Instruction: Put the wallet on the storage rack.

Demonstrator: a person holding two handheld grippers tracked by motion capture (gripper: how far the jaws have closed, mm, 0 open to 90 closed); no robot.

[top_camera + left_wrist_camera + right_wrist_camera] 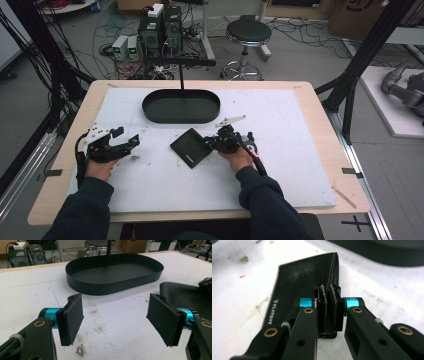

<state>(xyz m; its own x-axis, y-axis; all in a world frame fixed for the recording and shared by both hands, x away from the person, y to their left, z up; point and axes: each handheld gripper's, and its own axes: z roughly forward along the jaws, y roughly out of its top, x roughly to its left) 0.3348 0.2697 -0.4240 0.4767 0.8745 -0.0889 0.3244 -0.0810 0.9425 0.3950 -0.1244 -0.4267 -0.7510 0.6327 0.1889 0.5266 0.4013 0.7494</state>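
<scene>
A: What does the right gripper [329, 293] hold?
B: A black leather wallet [299, 287], grained, folded flat, small lettering along one edge; the jaws pinch its edge. It lies on the white mat [280, 120], just below the black oval tray [181, 106].
A: The left gripper [117, 320]?
B: Jaws spread, nothing between.

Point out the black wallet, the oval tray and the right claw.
Black wallet [189, 146], high view, middle of its cover.
Oval tray [112, 284], left gripper view, near wall.
Right claw [329, 308], right gripper view, between its fingertips.
</scene>
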